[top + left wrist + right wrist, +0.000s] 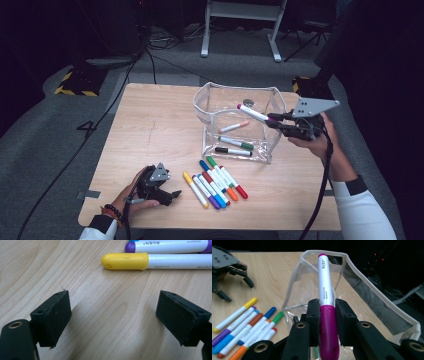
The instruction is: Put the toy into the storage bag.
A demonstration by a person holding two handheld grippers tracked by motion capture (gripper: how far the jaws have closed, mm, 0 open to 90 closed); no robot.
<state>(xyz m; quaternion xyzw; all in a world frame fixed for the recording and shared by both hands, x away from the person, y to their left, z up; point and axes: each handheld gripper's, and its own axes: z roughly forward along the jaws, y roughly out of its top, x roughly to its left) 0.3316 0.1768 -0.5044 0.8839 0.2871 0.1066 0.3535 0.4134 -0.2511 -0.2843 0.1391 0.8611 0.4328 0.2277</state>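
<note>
Wooden worktop [150,130] | right tool [280,121] clamped on magenta marker [252,113] over clear pouch [220,100] | left tool [172,195] apart, idle | next: tip marker in, release

Lab or studio, grey carpet [40,145], floor cables [95,130], hazard-taped base [75,85], metal stand legs [240,30]

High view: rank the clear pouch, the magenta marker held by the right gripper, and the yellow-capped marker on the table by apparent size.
1. Clear pouch, by far the largest.
2. and 3. Magenta marker and yellow-capped marker: they look about equally long, so no ranking between them.
</note>
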